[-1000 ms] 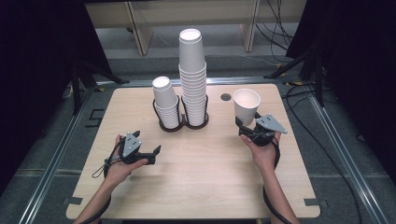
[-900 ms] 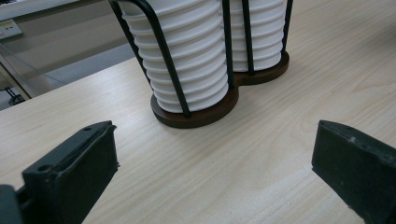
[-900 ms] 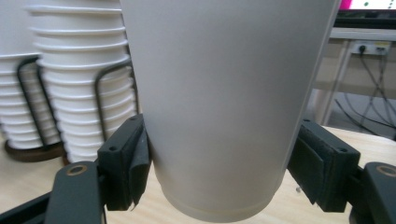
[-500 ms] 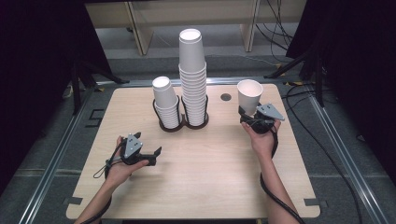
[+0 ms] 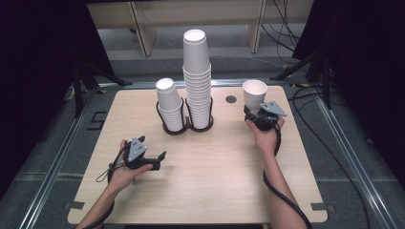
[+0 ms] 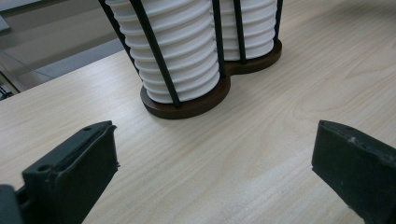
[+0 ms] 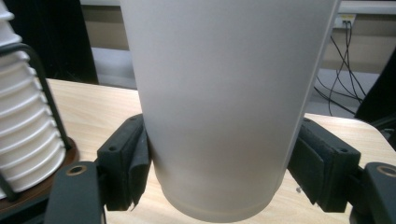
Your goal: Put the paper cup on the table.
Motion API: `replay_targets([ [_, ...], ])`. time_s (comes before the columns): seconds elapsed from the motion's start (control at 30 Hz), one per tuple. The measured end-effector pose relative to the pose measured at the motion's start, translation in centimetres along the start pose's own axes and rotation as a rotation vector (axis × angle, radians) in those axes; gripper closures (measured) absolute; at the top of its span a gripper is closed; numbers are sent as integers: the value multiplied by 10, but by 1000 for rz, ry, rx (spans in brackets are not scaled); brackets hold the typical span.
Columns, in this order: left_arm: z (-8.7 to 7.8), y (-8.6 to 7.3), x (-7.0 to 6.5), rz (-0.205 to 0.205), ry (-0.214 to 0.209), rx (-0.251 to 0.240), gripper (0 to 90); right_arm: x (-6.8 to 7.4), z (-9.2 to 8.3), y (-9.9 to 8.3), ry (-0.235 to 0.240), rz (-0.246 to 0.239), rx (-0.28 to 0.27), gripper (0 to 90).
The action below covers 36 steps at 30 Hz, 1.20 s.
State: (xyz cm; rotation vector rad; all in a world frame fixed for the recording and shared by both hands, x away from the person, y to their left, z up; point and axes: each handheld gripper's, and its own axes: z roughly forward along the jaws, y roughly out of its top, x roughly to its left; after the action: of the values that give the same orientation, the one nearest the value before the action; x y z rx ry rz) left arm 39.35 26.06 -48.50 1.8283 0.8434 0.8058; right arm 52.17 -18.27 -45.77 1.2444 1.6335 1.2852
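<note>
Right gripper (image 5: 253,113) clamps an upright paper cup (image 5: 254,95) above the table (image 5: 215,191)

- Tall cup stack (image 5: 197,76) + short stack (image 5: 168,102) in the wire holder (image 5: 186,125) sit mid-table, far half; they block any straight pass btwn my left gripper (image 5: 155,160) and my right gripper (image 5: 251,113).
- Near half of table (image 5: 215,191) is bare wood, wide lane left to right.
- Left jaws spread, bare wood btwn them up to the holder base.
- Right of the tall stack: gap, then the cup (image 5: 254,95) in my right jaws.
- Small dark hole (image 5: 231,99) in that gap, flush w/ top.
</note>
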Motion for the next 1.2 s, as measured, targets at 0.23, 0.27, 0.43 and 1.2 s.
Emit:
replay_targets([
  [0.23, 0, 0, 1, 3, -5, 8, 0, -3, 14, 0, -15, -16, 34, 271],
  [0.27, -1, 0, 1, 1, -3, 10, 0, -4, 14, 0, -16, -16, 46, 271],
  [0.43, 0, -1, 1, 5, -8, 8, 0, -6, 24, -1, -35, -23, 70, 270],
  [1.2, 2, -3, 1, 6, -9, 9, 0, -8, 43, -14, -62, 7, 212, 270],
])
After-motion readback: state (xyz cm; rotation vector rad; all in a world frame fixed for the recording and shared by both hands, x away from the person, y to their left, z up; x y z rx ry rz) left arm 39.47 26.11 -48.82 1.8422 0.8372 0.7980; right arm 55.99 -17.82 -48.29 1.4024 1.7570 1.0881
